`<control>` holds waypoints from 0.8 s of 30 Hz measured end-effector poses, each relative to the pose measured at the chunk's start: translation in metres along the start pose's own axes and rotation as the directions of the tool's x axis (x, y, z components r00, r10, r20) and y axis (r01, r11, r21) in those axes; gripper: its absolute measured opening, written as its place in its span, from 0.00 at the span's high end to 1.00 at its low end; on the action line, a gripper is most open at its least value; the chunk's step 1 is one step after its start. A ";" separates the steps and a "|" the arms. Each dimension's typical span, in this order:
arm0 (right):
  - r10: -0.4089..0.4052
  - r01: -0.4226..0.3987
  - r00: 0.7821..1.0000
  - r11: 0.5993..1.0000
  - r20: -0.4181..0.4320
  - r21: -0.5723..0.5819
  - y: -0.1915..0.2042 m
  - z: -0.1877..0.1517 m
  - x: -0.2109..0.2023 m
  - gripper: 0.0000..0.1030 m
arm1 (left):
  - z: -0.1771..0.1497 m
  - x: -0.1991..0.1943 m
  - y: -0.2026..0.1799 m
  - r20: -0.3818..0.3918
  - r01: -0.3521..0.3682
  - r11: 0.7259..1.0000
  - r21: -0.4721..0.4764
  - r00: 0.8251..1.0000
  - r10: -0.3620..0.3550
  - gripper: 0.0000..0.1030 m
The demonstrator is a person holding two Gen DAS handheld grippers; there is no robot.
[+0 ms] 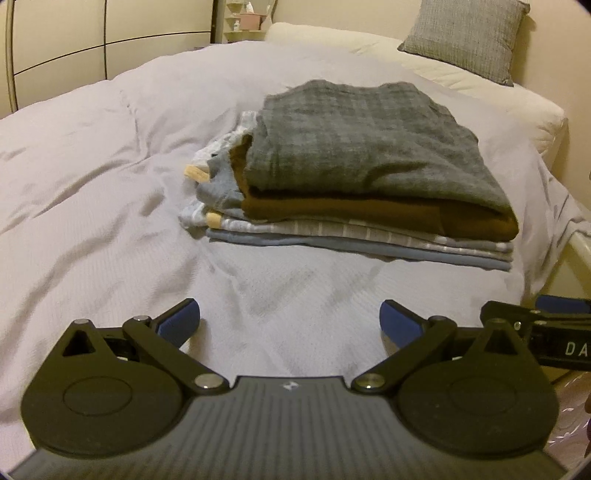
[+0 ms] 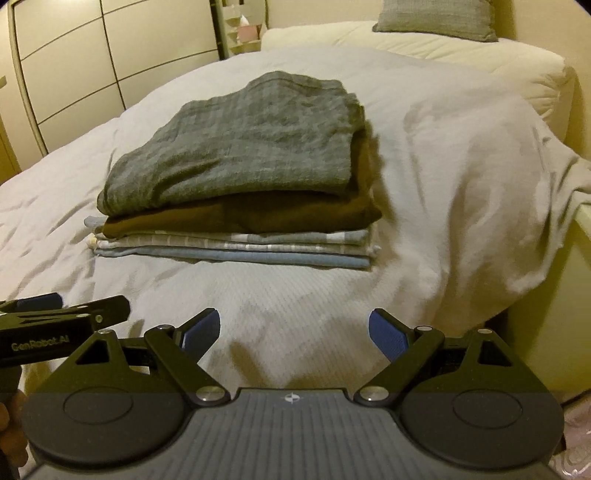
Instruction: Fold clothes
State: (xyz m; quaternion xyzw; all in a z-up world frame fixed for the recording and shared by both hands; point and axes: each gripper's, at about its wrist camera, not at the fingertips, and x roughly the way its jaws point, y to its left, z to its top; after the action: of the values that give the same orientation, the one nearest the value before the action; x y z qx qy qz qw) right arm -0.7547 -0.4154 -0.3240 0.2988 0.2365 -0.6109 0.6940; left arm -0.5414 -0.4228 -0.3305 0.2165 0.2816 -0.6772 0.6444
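A stack of folded clothes [image 1: 369,177] [image 2: 240,184] rests on the bed, a grey checked garment [image 1: 362,140] [image 2: 243,147] on top, a brown one [image 1: 388,214] [image 2: 258,216] under it, then striped and light blue pieces. My left gripper [image 1: 290,321] is open and empty, held over the bedding short of the stack. My right gripper [image 2: 294,328] is open and empty too, in front of the stack. Each gripper shows at the edge of the other's view, the right gripper [image 1: 546,317] and the left gripper [image 2: 66,310], side by side.
A pale duvet [image 1: 92,177] [image 2: 461,166] covers the bed. A grey pillow [image 1: 469,37] [image 2: 436,18] lies at the head on a cream sheet. A cream wardrobe [image 2: 74,66] stands to the left, with a small shelf [image 1: 245,18] in the far corner. The bed's right edge [image 2: 576,221] drops off.
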 end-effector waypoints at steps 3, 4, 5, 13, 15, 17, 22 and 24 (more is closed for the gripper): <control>-0.013 0.013 1.000 1.000 0.004 0.010 0.002 -0.001 -0.014 0.13 | -0.002 -0.016 0.003 0.011 -0.001 1.000 -0.019 1.000 0.001 0.01; -0.022 0.022 1.000 1.000 0.002 0.019 0.003 -0.001 -0.020 0.13 | -0.002 -0.022 0.004 0.013 0.002 1.000 -0.020 1.000 -0.001 0.01; -0.024 0.024 1.000 0.999 0.001 0.029 0.002 -0.001 -0.026 0.13 | -0.003 -0.027 0.004 0.015 0.004 1.000 -0.020 1.000 -0.004 0.01; -0.019 0.018 0.999 1.000 0.048 0.018 0.007 -0.010 -0.076 0.13 | -0.011 -0.077 0.006 0.039 0.023 1.000 -0.015 0.999 -0.022 0.01; -0.018 0.017 0.998 1.000 0.060 0.019 0.008 -0.012 -0.086 0.13 | -0.013 -0.088 0.007 0.044 0.025 1.000 -0.016 0.999 -0.024 0.01; -0.013 0.011 0.997 1.000 0.073 0.021 0.009 -0.015 -0.098 0.13 | -0.016 -0.099 0.007 0.049 0.027 0.999 -0.017 0.998 -0.026 0.01; -0.001 -0.001 0.996 1.000 0.093 0.023 0.010 -0.020 -0.119 0.13 | -0.021 -0.123 0.007 0.059 0.033 0.999 -0.009 0.998 -0.033 0.01; 0.001 -0.004 0.996 1.000 0.094 0.023 0.010 -0.022 -0.125 0.13 | -0.023 -0.130 0.005 0.064 0.034 0.999 0.000 0.997 -0.034 0.01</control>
State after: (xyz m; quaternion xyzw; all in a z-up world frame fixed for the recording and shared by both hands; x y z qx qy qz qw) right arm -0.7614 -0.3105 -0.2517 0.2783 0.1962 -0.6260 0.7015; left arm -0.5281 -0.3096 -0.2628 0.1895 0.2650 -0.6945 0.6415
